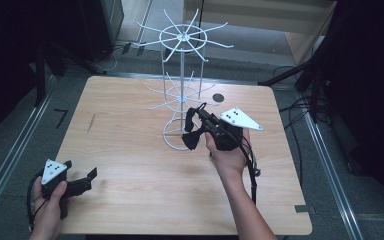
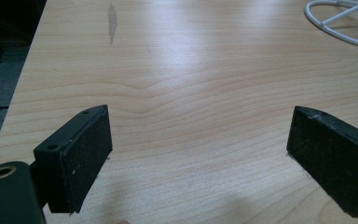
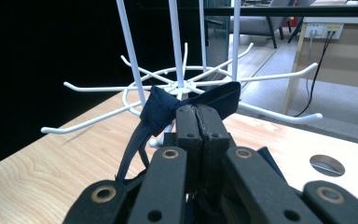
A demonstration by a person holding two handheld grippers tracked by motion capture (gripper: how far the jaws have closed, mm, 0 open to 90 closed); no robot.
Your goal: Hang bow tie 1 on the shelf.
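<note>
Where the right claw (image 3: 196,122) clamps it, the dark navy bow tie (image 3: 161,109) stretches sideways, a strap hanging below, beside the white wire rack (image 1: 181,75) on the wooden table (image 1: 130,150). Soft cloth, knotted centre. Left claw (image 2: 200,149) gapes over bare wood.

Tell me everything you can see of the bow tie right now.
The bow tie is dark navy cloth with a knotted middle, two wings and a thin strap hanging below. The right gripper is shut on one wing and holds it off the table, close to the lower arms of the white wire rack. Whether it touches a rack arm cannot be told.
</note>
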